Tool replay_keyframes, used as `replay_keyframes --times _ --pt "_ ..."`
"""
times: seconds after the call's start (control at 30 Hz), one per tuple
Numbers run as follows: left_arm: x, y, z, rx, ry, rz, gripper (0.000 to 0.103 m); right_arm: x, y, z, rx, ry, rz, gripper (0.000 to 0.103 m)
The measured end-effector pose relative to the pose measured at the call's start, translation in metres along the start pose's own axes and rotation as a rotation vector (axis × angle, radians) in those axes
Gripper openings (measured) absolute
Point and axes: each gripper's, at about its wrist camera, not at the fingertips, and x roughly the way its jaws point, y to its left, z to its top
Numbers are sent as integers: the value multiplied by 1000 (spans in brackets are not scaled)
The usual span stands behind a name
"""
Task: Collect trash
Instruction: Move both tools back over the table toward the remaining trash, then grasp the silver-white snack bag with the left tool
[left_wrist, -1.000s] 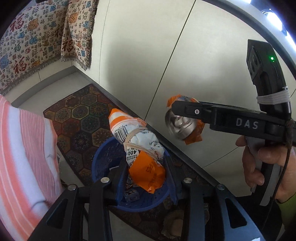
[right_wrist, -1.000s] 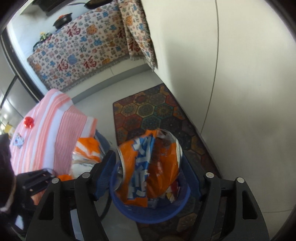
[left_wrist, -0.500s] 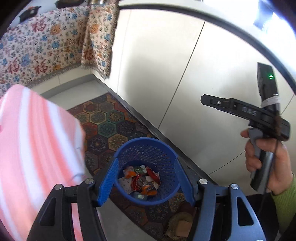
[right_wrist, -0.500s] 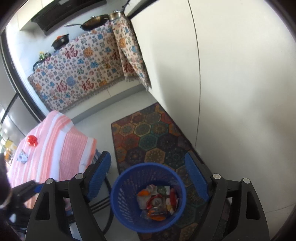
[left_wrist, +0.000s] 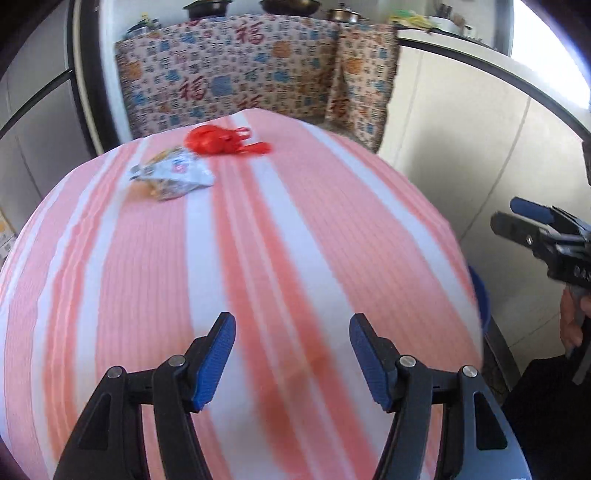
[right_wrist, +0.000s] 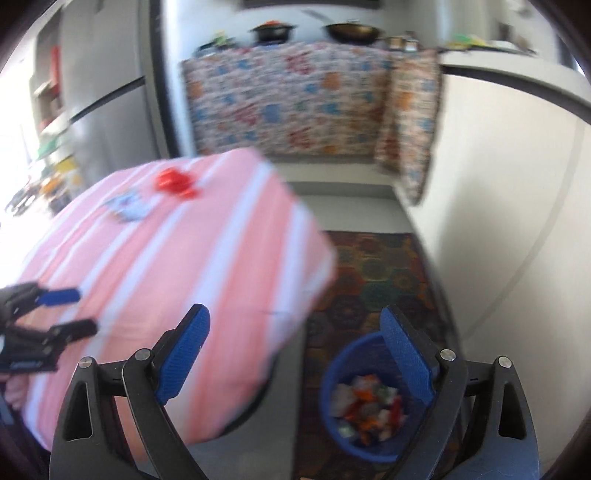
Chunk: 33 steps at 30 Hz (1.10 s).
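the left gripper (left_wrist: 291, 354) hangs over the near part of a table covered in a pink and white striped cloth (left_wrist: 258, 258), its 2 blue-padded fingers (left_wrist: 216, 354) partly spread with nothing between them. far across the cloth, toward its left back corner, lie 2 pieces of trash: a crumpled white and silver snack wrapper (left_wrist: 171, 179) and, just behind and to the right of it, a bunched red plastic bag (left_wrist: 218, 140); they sit close together, and the blur hides whether they touch. both are well apart from either gripper. behind the table a patterned cloth (left_wrist: 236, 88) drapes a counter with pots on top. at the right edge of the left wrist view the right gripper (left_wrist: 517, 218) shows from the side. in its own view the right gripper (right_wrist: 295, 350) has its jaws wide and still opening, empty, pointing down past the table's corner at a blue mesh bin (right_wrist: 332, 373) on a patterned rug (right_wrist: 373, 266). the bin holds a pile of mixed wrappers (right_wrist: 365, 406).
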Motion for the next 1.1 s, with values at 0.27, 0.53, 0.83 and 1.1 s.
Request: replay_keyframes --times 0.27,0.53,0.83,1.1 --pt "5 70 9 -97 -11 104 66 60 101 -4 -136 103 127 94" --pt "18 91 104 -179 -110 67 72 69 121 -14 -194 96 147 96" --pt "104 95 147 -166 30 262 75 69 120 -13 -187 81 168 97" --pt "62 97 119 -59 -44 168 37 67 121 -16 -181 70 167 97"
